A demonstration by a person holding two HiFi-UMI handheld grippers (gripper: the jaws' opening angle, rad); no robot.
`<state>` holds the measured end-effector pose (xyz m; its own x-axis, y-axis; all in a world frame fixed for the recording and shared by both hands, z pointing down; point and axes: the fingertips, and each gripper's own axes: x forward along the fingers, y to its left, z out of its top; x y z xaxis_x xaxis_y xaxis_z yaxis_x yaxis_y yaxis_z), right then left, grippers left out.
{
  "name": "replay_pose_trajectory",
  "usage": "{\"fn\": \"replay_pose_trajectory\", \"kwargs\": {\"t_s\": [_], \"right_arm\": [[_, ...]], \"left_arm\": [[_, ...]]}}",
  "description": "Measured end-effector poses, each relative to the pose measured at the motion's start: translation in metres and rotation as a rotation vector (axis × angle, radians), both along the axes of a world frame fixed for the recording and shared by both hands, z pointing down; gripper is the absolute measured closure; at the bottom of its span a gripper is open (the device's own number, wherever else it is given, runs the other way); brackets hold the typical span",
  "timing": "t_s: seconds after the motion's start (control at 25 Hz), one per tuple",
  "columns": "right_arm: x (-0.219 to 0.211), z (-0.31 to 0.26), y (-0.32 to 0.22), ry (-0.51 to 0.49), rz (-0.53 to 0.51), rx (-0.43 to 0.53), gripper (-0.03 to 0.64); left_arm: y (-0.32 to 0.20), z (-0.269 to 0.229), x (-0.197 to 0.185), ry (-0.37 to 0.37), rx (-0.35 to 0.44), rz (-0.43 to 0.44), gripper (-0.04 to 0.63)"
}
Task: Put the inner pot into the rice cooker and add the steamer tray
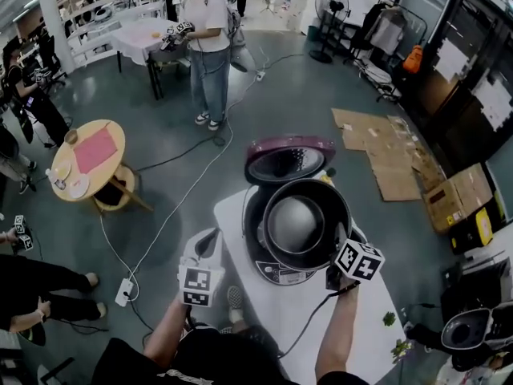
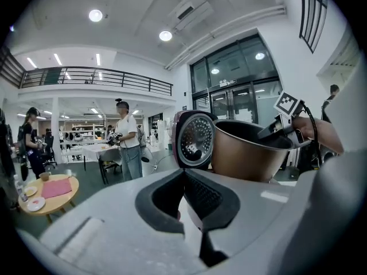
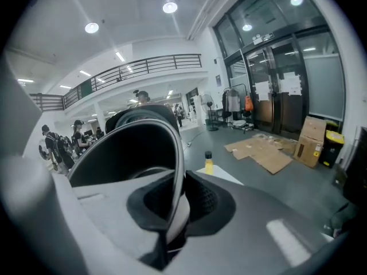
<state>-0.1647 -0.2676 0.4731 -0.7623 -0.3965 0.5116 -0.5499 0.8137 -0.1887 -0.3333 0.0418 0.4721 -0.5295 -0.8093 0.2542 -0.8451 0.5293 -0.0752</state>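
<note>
The rice cooker (image 1: 276, 269) stands on a white table (image 1: 234, 219) with its maroon lid (image 1: 288, 157) swung open at the back. The brown inner pot (image 1: 296, 221) hangs over the cooker's mouth, and my right gripper (image 1: 340, 237) is shut on its right rim. In the right gripper view the pot's thin rim (image 3: 172, 148) runs between the closed pads of the right gripper (image 3: 179, 195). My left gripper (image 1: 210, 245) hovers by the cooker's left side, apart from it. Its jaws meet with nothing in them, as the left gripper (image 2: 184, 181) shows in its own view, facing the pot (image 2: 246, 153) and lid (image 2: 195, 137). I see no steamer tray.
A small yellow bottle (image 1: 329, 174) stands on the table behind the cooker. Green bits (image 1: 389, 319) lie near the front right. A dark round vessel (image 1: 465, 331) sits at the lower right. A round wooden table (image 1: 92, 159), floor cables, cardboard (image 1: 393, 155) and a standing person (image 1: 207, 42) lie beyond.
</note>
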Motion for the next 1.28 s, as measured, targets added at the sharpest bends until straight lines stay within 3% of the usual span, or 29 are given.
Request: {"fn": "replay_pose_trajectory", "kwargs": {"t_s": [0.48,1.28], "right_arm": [[-0.065,0.073,0.003,0.138,-0.159,-0.105,0.591],[-0.085,0.152,-0.006,0.301,-0.223,-0.145,0.583]], "left_arm": [[0.0,0.039,-0.026,0.074,-0.058,-0.076,0.584],[-0.019,0.079,-0.03,0.138,-0.113,-0.071,0.584]]}}
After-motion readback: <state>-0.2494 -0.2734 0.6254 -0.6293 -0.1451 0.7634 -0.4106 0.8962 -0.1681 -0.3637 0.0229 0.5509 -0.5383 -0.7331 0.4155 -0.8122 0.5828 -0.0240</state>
